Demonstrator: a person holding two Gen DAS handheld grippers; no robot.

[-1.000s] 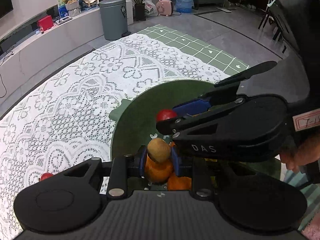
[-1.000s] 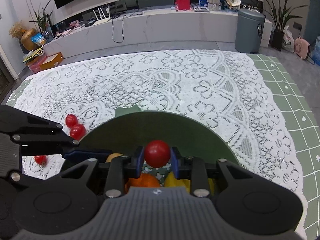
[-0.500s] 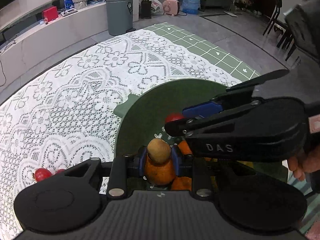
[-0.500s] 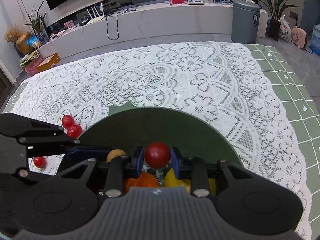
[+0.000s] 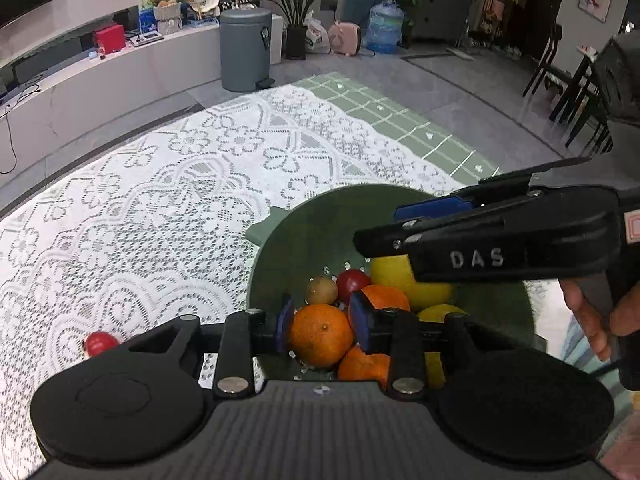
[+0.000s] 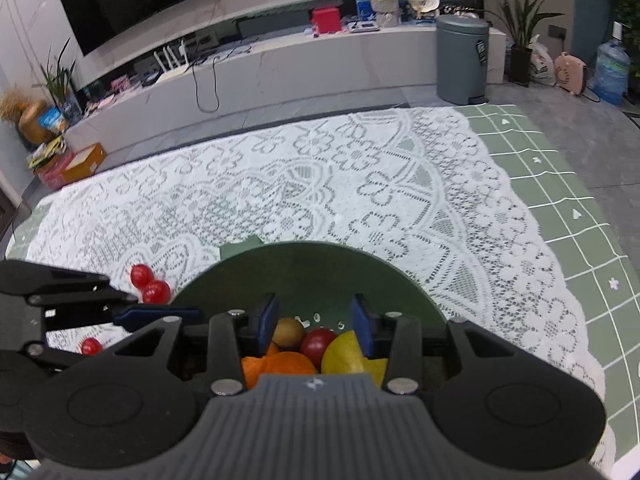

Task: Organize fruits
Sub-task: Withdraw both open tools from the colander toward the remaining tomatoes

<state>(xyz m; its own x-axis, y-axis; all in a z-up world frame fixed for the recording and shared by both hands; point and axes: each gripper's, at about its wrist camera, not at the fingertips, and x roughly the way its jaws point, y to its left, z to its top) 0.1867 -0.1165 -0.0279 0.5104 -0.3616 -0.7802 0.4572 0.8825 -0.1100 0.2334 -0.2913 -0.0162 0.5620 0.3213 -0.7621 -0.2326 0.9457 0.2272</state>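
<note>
A green colander sits on the lace cloth and holds oranges, a yellow fruit, a small brown fruit and a red tomato. My left gripper is open above the colander, with an orange seen between its fingers. My right gripper is open and empty over the fruit; it also shows side-on in the left wrist view. Loose red tomatoes lie on the cloth left of the colander.
A white lace cloth covers a green checked mat on the table. Beyond the far edge stand a grey bin, a low white TV bench and potted plants.
Both grippers opened. The brown fruit left my left gripper and the red tomato left my right gripper; both now lie in the colander. Both grippers rose a little.
</note>
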